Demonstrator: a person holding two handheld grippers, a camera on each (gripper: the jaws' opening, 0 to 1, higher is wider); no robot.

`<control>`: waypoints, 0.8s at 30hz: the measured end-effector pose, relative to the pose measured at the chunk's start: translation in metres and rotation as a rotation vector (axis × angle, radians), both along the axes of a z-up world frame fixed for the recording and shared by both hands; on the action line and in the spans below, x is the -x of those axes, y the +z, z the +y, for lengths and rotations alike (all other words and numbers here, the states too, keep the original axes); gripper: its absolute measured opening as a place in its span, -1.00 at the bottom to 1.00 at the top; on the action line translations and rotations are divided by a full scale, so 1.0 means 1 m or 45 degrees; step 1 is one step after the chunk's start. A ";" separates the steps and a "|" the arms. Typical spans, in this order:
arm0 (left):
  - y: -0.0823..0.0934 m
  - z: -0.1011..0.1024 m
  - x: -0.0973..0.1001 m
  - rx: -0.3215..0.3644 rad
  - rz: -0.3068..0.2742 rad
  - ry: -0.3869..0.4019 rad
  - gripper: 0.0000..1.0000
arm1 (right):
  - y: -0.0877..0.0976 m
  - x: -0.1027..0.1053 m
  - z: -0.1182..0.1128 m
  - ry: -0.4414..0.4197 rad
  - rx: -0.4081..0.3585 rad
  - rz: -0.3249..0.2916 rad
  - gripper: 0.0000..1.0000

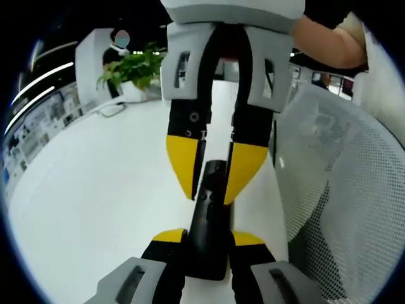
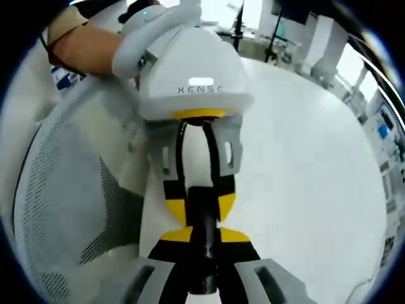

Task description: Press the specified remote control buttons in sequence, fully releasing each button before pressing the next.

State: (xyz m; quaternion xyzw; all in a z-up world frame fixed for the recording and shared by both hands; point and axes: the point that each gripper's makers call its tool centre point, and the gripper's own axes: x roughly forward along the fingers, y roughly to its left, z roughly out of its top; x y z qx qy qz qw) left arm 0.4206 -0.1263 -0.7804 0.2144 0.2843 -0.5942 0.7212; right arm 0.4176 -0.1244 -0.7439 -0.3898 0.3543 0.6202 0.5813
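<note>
The black remote control (image 1: 209, 221) is lying lengthwise above the white table (image 1: 95, 209), and both grippers are holding it from opposite ends. The left gripper (image 1: 207, 239) is closing its yellow-tipped jaws narrowly on the near end of the remote. The right gripper (image 1: 212, 180) is clamping the far end in the same way. Beside the remote, a white mesh chair (image 1: 342, 190) is standing. Far behind the remote, a green plant (image 1: 133, 66) is sitting in a white pot (image 1: 134, 90).
</note>
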 end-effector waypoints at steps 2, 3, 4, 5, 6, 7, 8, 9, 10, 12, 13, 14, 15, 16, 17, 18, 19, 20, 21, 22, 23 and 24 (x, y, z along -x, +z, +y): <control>0.000 0.000 0.000 0.001 0.001 0.000 -0.49 | 0.001 0.001 -0.001 -0.006 -0.006 0.001 -0.74; 0.000 0.000 0.000 0.002 0.001 0.000 -0.49 | 0.001 0.001 -0.002 -0.005 -0.010 0.001 -0.74; 0.000 0.000 0.000 0.002 0.001 0.000 -0.49 | 0.001 0.001 -0.003 -0.004 -0.011 0.001 -0.73; 0.000 0.000 0.000 0.002 0.001 0.000 -0.49 | 0.001 0.002 -0.003 -0.007 -0.015 0.004 -0.71; 0.000 0.000 0.000 0.003 0.001 0.000 -0.49 | 0.001 0.002 -0.003 -0.009 -0.018 0.004 -0.69; 0.000 0.000 0.000 0.003 0.002 0.000 -0.49 | 0.001 0.002 -0.004 -0.012 -0.022 0.006 -0.66; 0.000 0.000 0.000 0.004 0.002 0.000 -0.49 | 0.001 0.003 -0.004 -0.012 -0.025 0.010 -0.64; 0.000 0.000 -0.001 0.004 0.002 0.000 -0.49 | 0.001 0.004 -0.005 -0.010 -0.025 0.011 -0.63; 0.000 0.000 -0.001 0.005 0.002 0.000 -0.49 | 0.001 0.004 -0.005 -0.009 -0.025 0.010 -0.62; 0.000 0.000 -0.001 0.005 0.002 0.000 -0.49 | 0.002 0.004 -0.005 -0.007 -0.030 0.009 -0.61; 0.000 0.000 -0.001 0.006 0.003 0.000 -0.49 | 0.002 0.004 -0.005 -0.009 -0.034 0.012 -0.59; 0.000 0.000 -0.001 0.006 0.003 0.000 -0.49 | 0.003 0.004 -0.005 -0.013 -0.041 0.015 -0.58; 0.000 0.000 -0.001 0.005 0.001 -0.001 -0.49 | 0.003 0.004 -0.005 -0.016 -0.045 0.016 -0.56; 0.000 0.000 -0.001 0.005 0.001 -0.001 -0.49 | 0.004 0.003 -0.006 -0.017 -0.047 0.016 -0.55; 0.000 0.000 -0.001 0.005 0.001 -0.001 -0.49 | 0.004 0.003 -0.006 -0.017 -0.049 0.017 -0.54; 0.000 0.000 -0.001 0.006 0.001 -0.001 -0.49 | 0.004 0.003 -0.007 -0.019 -0.051 0.017 -0.54; 0.000 0.000 -0.001 0.006 0.002 -0.001 -0.49 | 0.004 0.003 -0.007 -0.021 -0.054 0.017 -0.53; -0.001 0.000 -0.001 0.006 0.001 -0.001 -0.49 | 0.004 0.003 -0.008 -0.023 -0.055 0.020 -0.52; 0.000 0.000 -0.001 0.005 0.000 -0.001 -0.49 | 0.003 0.003 -0.009 -0.022 -0.054 0.022 -0.51; 0.000 0.000 -0.001 0.005 0.000 -0.002 -0.49 | 0.003 0.003 -0.010 -0.021 -0.054 0.023 -0.50; 0.000 0.000 -0.001 0.005 -0.002 -0.003 -0.49 | 0.003 0.003 -0.011 -0.023 -0.053 0.024 -0.49; 0.000 0.000 -0.001 0.005 -0.003 -0.004 -0.49 | 0.003 0.004 -0.012 -0.025 -0.052 0.026 -0.47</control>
